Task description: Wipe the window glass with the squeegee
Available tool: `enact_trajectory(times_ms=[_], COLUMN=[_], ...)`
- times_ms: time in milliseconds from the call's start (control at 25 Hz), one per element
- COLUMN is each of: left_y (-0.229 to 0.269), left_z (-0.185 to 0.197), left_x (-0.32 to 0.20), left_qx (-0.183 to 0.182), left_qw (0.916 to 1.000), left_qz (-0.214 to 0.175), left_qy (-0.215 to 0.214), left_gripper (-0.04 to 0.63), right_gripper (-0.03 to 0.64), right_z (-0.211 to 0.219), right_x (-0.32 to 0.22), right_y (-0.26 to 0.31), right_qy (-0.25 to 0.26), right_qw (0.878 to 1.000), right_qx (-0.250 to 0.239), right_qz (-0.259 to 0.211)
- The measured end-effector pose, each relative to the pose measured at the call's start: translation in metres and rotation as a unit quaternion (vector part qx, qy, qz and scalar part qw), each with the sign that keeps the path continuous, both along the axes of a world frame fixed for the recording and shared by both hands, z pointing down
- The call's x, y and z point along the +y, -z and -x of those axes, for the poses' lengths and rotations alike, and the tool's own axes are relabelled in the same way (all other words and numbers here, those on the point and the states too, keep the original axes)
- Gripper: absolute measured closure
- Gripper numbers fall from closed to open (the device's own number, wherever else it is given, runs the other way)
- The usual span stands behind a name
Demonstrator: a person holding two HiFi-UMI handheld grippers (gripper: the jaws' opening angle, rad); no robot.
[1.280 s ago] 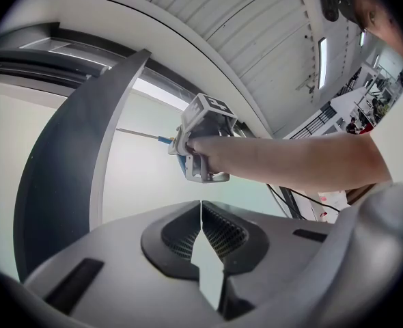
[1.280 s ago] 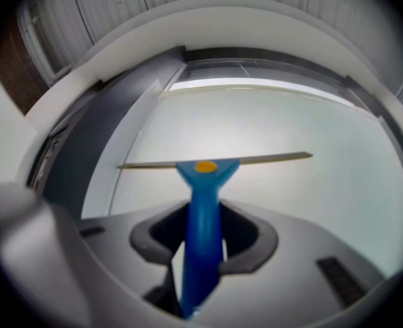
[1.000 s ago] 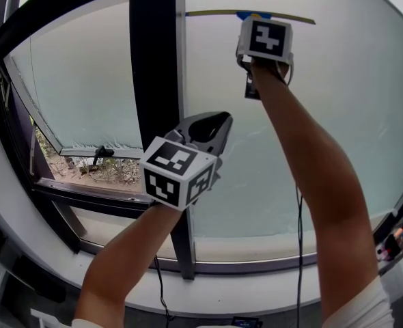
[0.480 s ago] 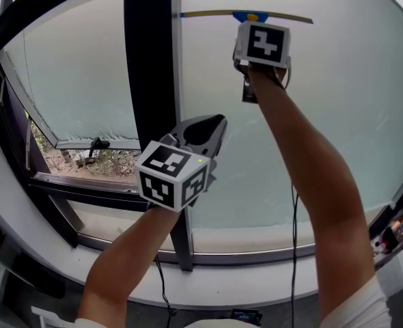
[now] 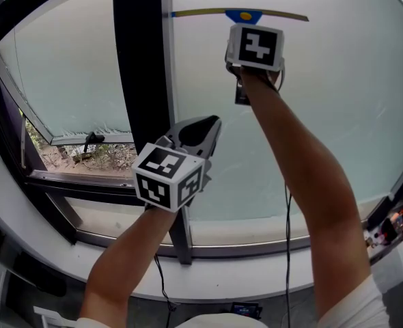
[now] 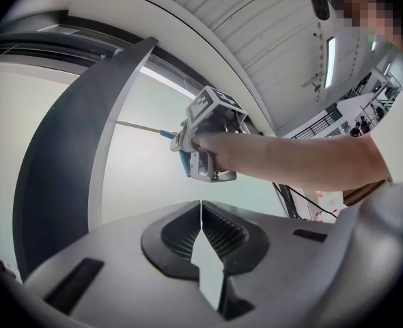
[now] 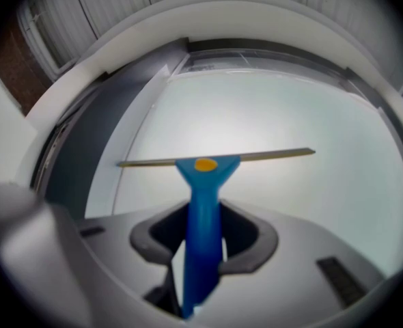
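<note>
blue-handled squeegee (image 7: 203,210) sits high on the window glass (image 5: 324,115), its blade level against the pane, its handle clamped in the jaws of the right gripper (image 7: 201,251). left gripper (image 6: 201,232), jaws pressed together on nothing, hovers lower beside the dark frame post (image 5: 140,67).

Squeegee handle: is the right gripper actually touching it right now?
Touching. The right gripper view shows the right gripper with both jaws pressed against the blue squeegee handle.
</note>
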State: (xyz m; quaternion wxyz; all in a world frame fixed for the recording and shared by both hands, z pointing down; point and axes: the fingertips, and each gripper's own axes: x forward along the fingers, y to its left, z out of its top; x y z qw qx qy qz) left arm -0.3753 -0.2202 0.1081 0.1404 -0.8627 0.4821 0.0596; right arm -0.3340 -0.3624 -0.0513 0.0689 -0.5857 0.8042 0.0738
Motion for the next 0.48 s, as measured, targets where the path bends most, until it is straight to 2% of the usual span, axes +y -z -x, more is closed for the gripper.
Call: enact_trajectory(times_ms=[480], left_y=[-0.023], left_z=[0.0], left_x=[0.0], left_qx=[0.01], left_qw=[0.9998], left_qz=[0.018], left_qy=[-0.006], left_gripper=[0.567], right_gripper=[0.471], right_z=[0.001], right_x=[0.0], right_y=[-0.033], right_qy=[0.008], right_qw=[1.0], right_qx=[-0.004], right_qz=[0.007])
